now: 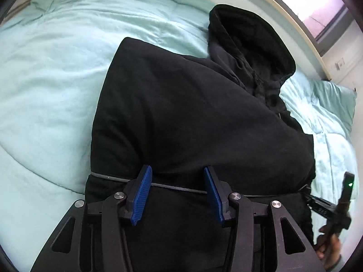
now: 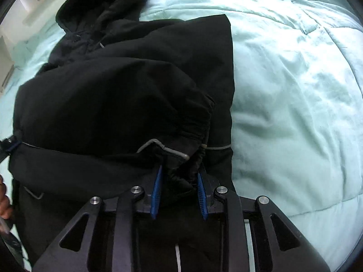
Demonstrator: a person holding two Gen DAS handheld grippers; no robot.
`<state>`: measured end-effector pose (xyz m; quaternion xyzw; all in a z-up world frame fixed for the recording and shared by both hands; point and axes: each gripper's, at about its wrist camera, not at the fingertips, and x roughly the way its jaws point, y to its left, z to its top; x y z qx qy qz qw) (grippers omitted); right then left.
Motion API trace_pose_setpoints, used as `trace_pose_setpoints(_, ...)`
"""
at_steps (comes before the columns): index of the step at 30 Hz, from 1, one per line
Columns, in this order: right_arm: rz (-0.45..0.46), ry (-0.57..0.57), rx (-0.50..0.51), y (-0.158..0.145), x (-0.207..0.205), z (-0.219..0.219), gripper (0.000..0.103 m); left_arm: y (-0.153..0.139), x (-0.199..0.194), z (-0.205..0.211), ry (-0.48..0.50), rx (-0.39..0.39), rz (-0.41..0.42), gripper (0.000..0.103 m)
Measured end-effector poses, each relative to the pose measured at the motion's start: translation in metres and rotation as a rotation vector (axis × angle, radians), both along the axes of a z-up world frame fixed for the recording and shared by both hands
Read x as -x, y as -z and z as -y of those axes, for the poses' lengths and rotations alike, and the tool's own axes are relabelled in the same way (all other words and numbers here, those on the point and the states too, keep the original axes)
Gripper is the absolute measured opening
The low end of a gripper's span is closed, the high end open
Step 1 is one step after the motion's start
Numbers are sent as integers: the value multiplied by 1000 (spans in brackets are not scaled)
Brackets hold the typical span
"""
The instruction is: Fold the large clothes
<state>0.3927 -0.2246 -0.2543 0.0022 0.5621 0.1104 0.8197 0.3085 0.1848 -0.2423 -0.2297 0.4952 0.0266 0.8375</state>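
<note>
A large black hooded jacket lies on a mint green duvet, hood toward the far edge. My left gripper hovers open over the jacket near a thin grey piping line, blue pads apart, nothing between them. In the right wrist view the same jacket shows with a folded-over sleeve. My right gripper is shut on a bunched sleeve cuff with grey trim. The right gripper also shows at the left wrist view's right edge.
The duvet spreads wide to the right of the jacket. A matching pillow lies at the far right. A pale bed frame edge and a window lie beyond the hood.
</note>
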Motion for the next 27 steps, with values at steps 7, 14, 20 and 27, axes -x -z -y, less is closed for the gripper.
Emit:
trace_pose_setpoints(7, 55, -23, -28, -61, 12, 3, 52, -71, 23, 3, 55, -195, 83, 50)
trace_pose_setpoints(14, 152, -179, -94, -94, 13, -78, 77, -79, 12, 7, 83, -73, 109, 50)
trace_pose_setpoints(20, -4, -266, 66, 8, 5, -138, 76, 12, 4, -9, 37, 87, 34, 41)
trace_pose_setpoints(27, -2, -276, 81, -3, 4, -144, 75, -16, -1, -3, 68, 12, 10, 30)
